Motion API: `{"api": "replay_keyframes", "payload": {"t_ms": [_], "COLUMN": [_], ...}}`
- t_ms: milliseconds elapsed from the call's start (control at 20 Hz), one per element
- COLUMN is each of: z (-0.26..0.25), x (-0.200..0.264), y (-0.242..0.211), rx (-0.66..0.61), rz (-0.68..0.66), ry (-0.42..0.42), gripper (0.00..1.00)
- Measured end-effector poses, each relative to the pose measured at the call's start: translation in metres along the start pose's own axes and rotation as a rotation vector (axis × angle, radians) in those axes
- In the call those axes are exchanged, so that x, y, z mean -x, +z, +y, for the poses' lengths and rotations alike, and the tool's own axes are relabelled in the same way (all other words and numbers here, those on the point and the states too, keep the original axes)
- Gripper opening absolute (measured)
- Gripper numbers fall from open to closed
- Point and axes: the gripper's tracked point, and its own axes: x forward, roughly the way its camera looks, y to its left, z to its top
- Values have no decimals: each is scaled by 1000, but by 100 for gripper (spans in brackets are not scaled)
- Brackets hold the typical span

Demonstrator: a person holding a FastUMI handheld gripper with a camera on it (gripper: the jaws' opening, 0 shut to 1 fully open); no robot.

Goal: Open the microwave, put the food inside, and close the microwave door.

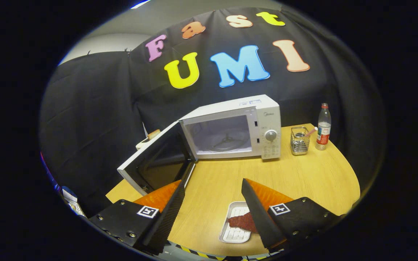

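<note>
The fingers [212,203] are spread wide, holding nothing. The food tray [235,226] lies on the surface [303,174] just below the right finger (partly hidden); microwave [230,127] open beyond.

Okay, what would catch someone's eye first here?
The white microwave on the wooden table, its door swung wide open, cavity empty. Nearer, a white tray of reddish meat lies between the open gripper fingers, by the right one.
</note>
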Motion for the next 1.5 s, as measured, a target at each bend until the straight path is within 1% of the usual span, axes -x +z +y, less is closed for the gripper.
{"api": "replay_keyframes", "payload": {"t_ms": [250,600,750,800,850,950,1000,1050,1100,1200,1250,1300,1350,1400,1500], "z": [-45,-90,-96,-96,-96,-95,-99,-96,-94,-93,-96,-94,-92,-90,-84], "x": [-6,-8,-12,-10,-9,-9,-9,-10,-4,-3,-5,-3,1,-1,0], "y": [-19,-71,-96,-103,-107,-114,-120,-124,-123,-126,-125,-122,-118,-118,-119], "rx": [-120,-317,-430,-478,-527,-612,-640,-665,-685,-698,-706,-715,-714,-718,-682], "rz": [59,177,243,260,270,278,288,301,305,304,286,290,286,274,272], "ry": [-48,-77,-51,-46,-36,-29,-40,-30,-22,-15,-35,-34,-17,-22,-19], "gripper": [95,96,96,91,89,89,78,69,68,68,49,31,31,14,14]}}
